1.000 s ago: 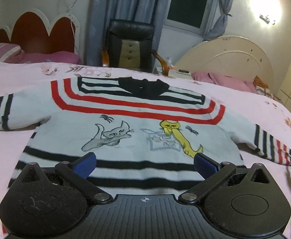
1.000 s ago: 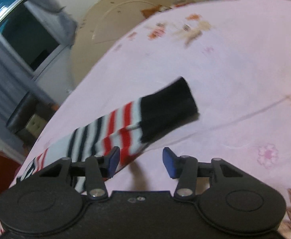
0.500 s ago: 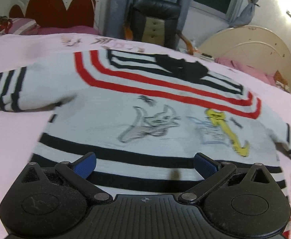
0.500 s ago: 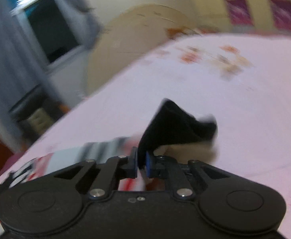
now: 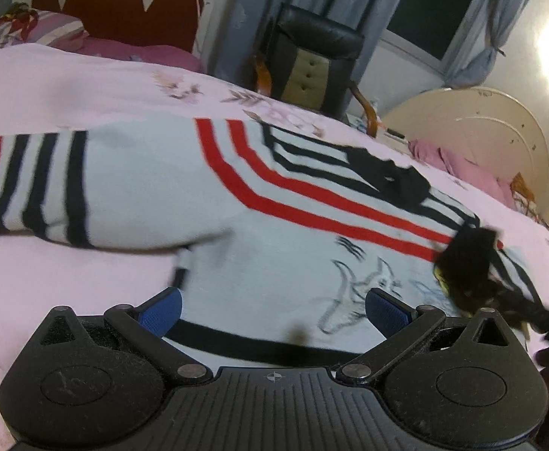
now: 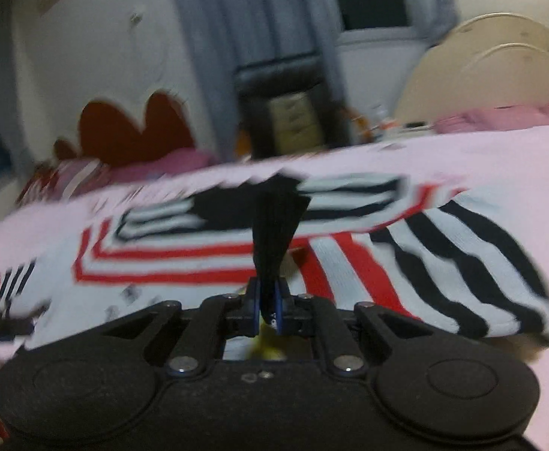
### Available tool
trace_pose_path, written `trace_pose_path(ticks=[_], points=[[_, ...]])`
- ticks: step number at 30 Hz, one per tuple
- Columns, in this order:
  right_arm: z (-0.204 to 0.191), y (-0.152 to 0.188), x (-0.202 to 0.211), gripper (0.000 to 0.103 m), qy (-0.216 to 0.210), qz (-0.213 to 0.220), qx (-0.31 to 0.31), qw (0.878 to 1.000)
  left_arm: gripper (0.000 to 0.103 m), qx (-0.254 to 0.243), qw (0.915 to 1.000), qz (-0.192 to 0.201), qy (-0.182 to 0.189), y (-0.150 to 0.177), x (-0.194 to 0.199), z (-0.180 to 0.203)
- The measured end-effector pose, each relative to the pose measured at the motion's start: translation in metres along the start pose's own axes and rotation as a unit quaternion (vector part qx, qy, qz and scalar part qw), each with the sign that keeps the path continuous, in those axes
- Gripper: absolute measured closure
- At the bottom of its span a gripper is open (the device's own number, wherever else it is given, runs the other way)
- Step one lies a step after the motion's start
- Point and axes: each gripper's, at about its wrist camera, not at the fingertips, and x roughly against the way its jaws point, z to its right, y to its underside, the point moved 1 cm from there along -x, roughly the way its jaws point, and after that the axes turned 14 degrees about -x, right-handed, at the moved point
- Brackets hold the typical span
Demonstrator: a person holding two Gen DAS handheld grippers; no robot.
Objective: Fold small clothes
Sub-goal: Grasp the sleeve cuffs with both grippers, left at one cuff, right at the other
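a small white knitted sweater with red and black stripes and cat drawings (image 5: pixel 274 248) is spread flat on a pale pink flowered bedsheet (image 5: pixel 68 90), its collar toward twelve o'clock in the left wrist view. the black left gripper with blue pads (image 5: pixel 273 306) is held wide apart and empty over the sweater's hem at six o'clock. the black right gripper (image 6: pixel 268 306) is pinched tight on the sweater's black ribbed cuff (image 6: pixel 274 233), with the striped sleeve (image 6: pixel 443 270) drawn across the sweater's chest from three o'clock.
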Motion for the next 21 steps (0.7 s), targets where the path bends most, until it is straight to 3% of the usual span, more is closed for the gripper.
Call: trace_pose_path(ticks=[4,9,11,13,16,21], points=[[-0.023,0.02,-0.022,0.093,-0.002,-0.028,0.016,0.999,0.0,0.012,0.9998,0.006,0.013,-0.004,0.0,-0.016],[-0.033,0.034,-0.02,0.071,-0.002,-0.026,0.044,0.999,0.0,0.027,0.997,0.025,0.068,-0.015,-0.015,-0.006],[-0.033,0.034,-0.013,0.057,-0.01,-0.021,0.042,0.999,0.0,0.029,0.994,0.03,0.101,-0.022,-0.025,0.009],[-0.032,0.032,-0.005,0.055,-0.007,-0.009,0.041,0.999,0.0,0.03,0.9898,0.031,0.136,-0.027,-0.036,0.024],[-0.019,0.026,0.018,0.054,-0.013,0.005,0.01,1.0,0.037,0.035,0.9821,0.017,0.184,-0.034,-0.056,0.049],[0.008,0.023,0.052,0.054,-0.008,0.025,-0.043,0.999,0.037,0.051,0.9773,-0.016,0.205,-0.035,-0.09,0.078]])
